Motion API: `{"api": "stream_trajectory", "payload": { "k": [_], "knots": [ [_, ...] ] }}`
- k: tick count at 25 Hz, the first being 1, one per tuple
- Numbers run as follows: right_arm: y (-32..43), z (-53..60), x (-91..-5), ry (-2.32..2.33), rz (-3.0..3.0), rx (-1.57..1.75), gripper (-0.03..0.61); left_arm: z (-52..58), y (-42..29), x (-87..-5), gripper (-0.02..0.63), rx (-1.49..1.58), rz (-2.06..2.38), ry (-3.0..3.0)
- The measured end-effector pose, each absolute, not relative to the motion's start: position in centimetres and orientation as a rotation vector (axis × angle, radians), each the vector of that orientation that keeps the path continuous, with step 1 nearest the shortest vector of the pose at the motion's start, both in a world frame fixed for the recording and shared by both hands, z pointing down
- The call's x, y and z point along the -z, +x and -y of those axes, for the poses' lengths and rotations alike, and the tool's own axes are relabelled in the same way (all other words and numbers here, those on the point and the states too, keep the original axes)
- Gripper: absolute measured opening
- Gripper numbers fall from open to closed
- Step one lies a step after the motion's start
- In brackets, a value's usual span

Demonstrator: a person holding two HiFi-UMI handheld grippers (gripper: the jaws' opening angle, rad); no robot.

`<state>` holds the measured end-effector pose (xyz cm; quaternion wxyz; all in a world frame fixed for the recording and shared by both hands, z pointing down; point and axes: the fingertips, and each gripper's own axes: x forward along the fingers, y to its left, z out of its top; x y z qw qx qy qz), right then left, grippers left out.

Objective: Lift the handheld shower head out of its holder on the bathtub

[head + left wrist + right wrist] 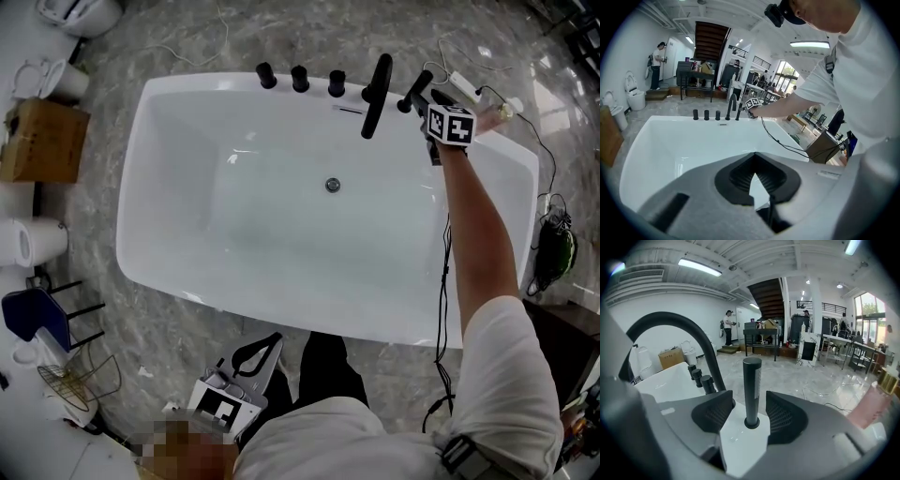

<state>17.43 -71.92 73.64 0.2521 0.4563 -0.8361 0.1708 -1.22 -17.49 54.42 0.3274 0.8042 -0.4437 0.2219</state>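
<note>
The handheld shower head (752,390) is a slim black cylinder that stands upright in its round holder on the white bathtub's rim (740,437). My right gripper (749,400) is open, with one pad on each side of the cylinder and a gap on both sides. In the head view this gripper (427,99) reaches the shower head (415,92) at the tub's far right corner. My left gripper (755,157) hangs low by the tub's near side (270,345), its pads meeting at the tip with nothing between them.
A black arched spout (376,94) and three black knobs (300,78) line the far rim just left of the shower head. A pink bottle (871,409) stands on the rim to its right. Cables trail over the marble floor (544,216). A cardboard box (42,141) sits left.
</note>
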Motion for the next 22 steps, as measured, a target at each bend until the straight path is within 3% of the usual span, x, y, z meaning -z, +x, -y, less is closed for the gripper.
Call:
{"api": "stream_trajectory", "payload": {
  "k": [10,14,22],
  "knots": [
    [16.0,74.5,-75.2,1.289,2.265,-0.514,0.228,17.9,-2.5,-56.2,0.006,-0.571,1.169,2.081],
    [15.6,75.0,-75.4,1.286,2.261,-0.503,0.150,18.0,-2.6,-56.5,0.006,-0.575,1.165,2.081],
    [15.9,74.7,-75.5,1.299,2.252,-0.494,0.146,17.9,-2.7,-56.4,0.006,-0.559,1.187,2.062]
  ]
}}
